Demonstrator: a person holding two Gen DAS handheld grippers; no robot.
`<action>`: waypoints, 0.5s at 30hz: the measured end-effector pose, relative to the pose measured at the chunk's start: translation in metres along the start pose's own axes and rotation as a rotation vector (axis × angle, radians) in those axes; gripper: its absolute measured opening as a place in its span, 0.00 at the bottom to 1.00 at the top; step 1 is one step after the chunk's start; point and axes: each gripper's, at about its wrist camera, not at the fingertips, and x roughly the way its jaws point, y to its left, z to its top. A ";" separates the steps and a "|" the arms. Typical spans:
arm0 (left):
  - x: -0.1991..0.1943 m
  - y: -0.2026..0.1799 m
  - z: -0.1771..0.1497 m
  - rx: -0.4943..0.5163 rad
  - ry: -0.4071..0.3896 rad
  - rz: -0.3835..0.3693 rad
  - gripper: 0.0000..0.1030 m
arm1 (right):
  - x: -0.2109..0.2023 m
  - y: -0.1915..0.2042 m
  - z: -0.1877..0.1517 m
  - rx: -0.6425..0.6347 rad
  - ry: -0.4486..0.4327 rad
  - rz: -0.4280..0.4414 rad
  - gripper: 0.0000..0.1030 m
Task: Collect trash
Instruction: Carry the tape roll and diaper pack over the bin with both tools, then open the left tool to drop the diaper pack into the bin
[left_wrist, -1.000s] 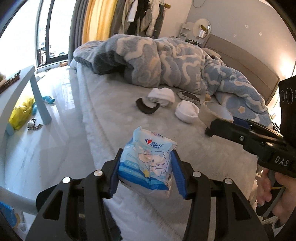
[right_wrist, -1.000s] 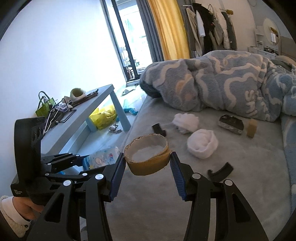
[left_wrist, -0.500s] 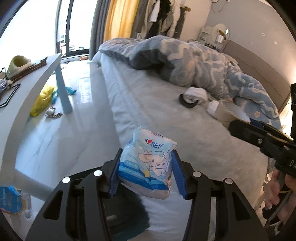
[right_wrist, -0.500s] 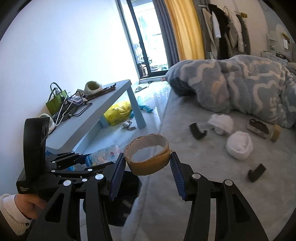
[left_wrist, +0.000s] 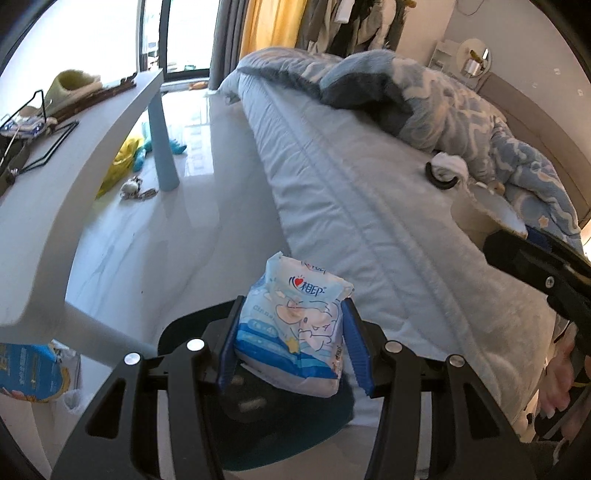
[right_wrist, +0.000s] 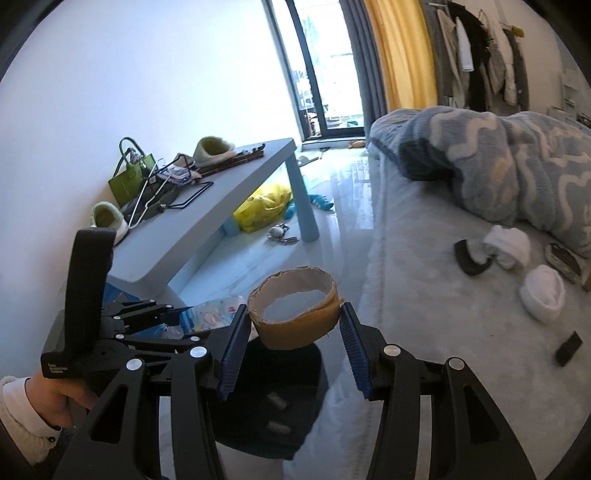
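My left gripper (left_wrist: 291, 347) is shut on a blue-and-white tissue pack (left_wrist: 295, 325) and holds it over a dark trash bin (left_wrist: 280, 417) on the floor beside the bed. My right gripper (right_wrist: 293, 345) is shut on a brown cardboard tape ring (right_wrist: 295, 314), above the same dark bin (right_wrist: 266, 402). The left gripper also shows at the left of the right wrist view (right_wrist: 177, 321), with the tissue pack (right_wrist: 210, 314) in it. The tape ring shows at the right of the left wrist view (left_wrist: 484, 218).
A grey bed (left_wrist: 369, 206) with a blue patterned blanket (right_wrist: 498, 162) carries white sock balls (right_wrist: 543, 295) and small black pieces (right_wrist: 469, 258). A pale blue table (right_wrist: 207, 221) holds a green bag (right_wrist: 129, 181), slippers and hangers. A yellow bag (right_wrist: 266, 206) lies under it.
Both grippers have swung left from over the bed to the floor beside it. The dark bin has come in under both held items. The grips are unchanged.
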 end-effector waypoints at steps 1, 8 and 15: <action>0.001 0.003 -0.001 -0.001 0.009 0.002 0.52 | 0.004 0.003 0.000 -0.002 0.006 0.003 0.49; 0.008 0.026 -0.011 -0.012 0.082 0.016 0.52 | 0.022 0.018 0.001 -0.013 0.039 0.016 0.49; 0.014 0.042 -0.019 -0.029 0.158 0.012 0.53 | 0.040 0.032 -0.001 -0.024 0.079 0.034 0.49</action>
